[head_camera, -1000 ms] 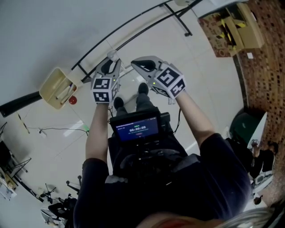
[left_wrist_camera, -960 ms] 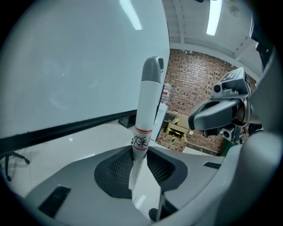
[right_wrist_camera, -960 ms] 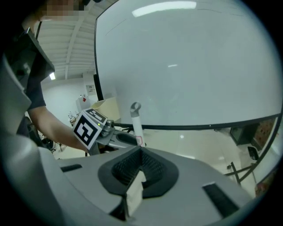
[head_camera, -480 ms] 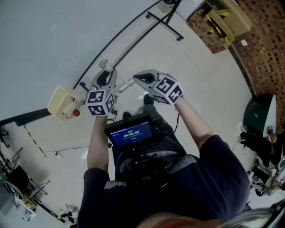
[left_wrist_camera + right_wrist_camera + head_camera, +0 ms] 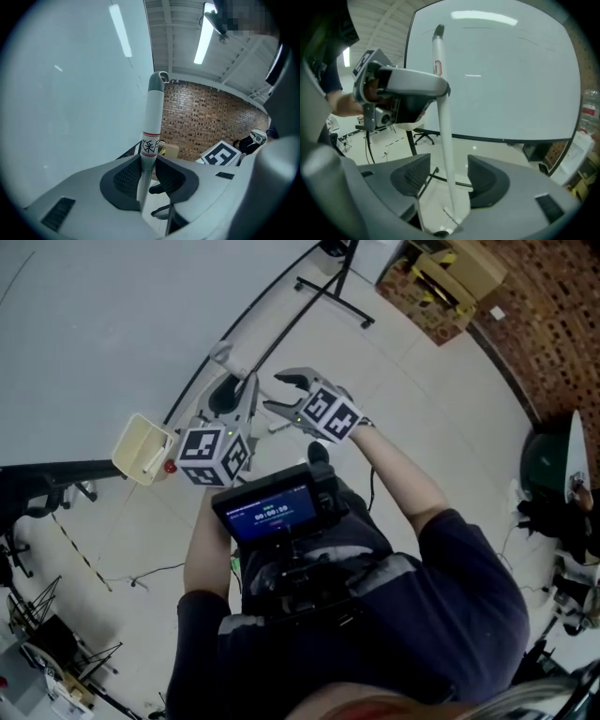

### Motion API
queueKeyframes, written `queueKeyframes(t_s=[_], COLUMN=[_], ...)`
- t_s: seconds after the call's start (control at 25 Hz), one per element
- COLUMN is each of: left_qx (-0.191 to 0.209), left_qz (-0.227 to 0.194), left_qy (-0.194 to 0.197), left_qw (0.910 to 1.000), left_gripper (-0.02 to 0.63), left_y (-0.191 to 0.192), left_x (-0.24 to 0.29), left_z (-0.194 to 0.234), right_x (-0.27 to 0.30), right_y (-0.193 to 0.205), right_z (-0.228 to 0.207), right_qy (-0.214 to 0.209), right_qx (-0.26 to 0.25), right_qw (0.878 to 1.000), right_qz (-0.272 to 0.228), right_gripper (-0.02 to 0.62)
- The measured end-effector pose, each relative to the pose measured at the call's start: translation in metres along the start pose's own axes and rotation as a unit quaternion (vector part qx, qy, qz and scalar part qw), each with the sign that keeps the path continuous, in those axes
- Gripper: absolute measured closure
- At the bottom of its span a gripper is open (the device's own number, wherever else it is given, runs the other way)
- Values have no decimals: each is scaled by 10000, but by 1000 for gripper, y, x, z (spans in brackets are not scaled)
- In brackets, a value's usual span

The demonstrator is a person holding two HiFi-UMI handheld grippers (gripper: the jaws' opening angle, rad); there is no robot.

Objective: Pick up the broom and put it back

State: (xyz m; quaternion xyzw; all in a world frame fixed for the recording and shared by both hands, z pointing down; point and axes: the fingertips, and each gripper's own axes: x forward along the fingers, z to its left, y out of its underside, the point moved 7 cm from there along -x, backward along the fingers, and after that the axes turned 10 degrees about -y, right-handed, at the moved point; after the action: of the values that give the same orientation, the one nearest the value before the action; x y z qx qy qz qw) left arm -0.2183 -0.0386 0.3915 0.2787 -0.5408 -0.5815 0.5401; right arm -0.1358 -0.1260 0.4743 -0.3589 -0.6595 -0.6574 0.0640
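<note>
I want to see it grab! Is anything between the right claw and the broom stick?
Nothing visible. The right claw has just been opening, and the broom stick stands between its jaws, untouched.

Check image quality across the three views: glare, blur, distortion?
Head view: strong barrel distortion, straight lines bow; floor evenly lit. Left gripper view: fisheye with black corners, ceiling strip light blown out, broom handle sharp. Right gripper view: same fisheye; a lamp reflection streaks the white board, no motion blur.
</note>
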Motion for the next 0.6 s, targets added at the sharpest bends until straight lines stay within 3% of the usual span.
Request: queueKeyframes(t_s=[0.2, 0.44, 0.6], left_qx=[-61, -7, 98], left_qz=[-265, -352, -403], left_qy=[415, 779, 1030], left_qw=[9988, 9963, 9938], left_gripper=[512, 514, 515], left_y=[-15, -20, -19], left_x=[-37, -41, -46], left_z=[-11, -15, -24], right_x=[10, 9, 3], right_y=[-9, -11, -7], right_z=[27, 42, 54], right_qy=[101, 101, 84], right_qx=[5, -285, -3], right_qw=[9998, 9992, 9994], right_qz=[-188, -247, -324], right_gripper=[302, 475, 494])
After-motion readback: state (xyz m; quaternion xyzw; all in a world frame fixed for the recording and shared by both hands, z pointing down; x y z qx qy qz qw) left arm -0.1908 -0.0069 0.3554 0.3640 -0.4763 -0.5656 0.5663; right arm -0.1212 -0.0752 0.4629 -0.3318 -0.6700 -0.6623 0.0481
